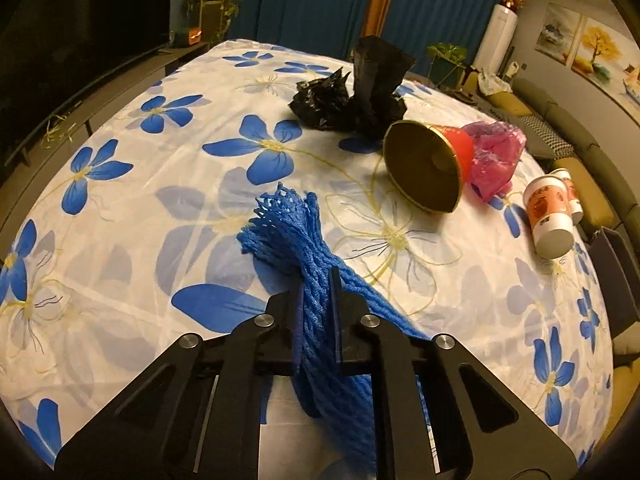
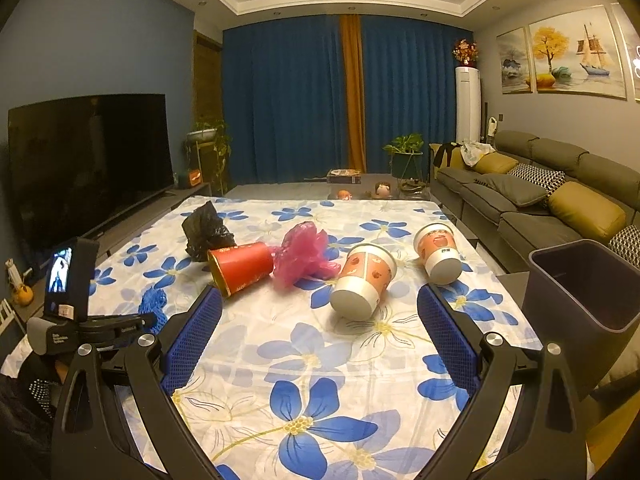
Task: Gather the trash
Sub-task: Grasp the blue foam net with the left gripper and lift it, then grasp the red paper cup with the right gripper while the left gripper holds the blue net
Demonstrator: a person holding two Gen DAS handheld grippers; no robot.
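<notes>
My left gripper (image 1: 318, 292) is shut on a blue foam net (image 1: 288, 232), held just above the flowered tablecloth (image 1: 120, 240). The net also shows in the right wrist view (image 2: 154, 304) beside the left gripper (image 2: 152, 318). My right gripper (image 2: 320, 300) is open and empty above the table's near part. Ahead of it lie a red paper cup (image 2: 242, 266) on its side, a pink plastic bag (image 2: 304, 254), a black plastic bag (image 2: 206, 232) and two white and orange cups (image 2: 364, 280) (image 2: 438, 252) on their sides.
A dark grey bin (image 2: 580, 284) stands off the table's right edge, by the sofa (image 2: 540, 200). A television (image 2: 88, 160) stands along the left. In the left wrist view the red cup (image 1: 424, 166), the pink bag (image 1: 496, 152) and the black bag (image 1: 352, 96) lie beyond the net.
</notes>
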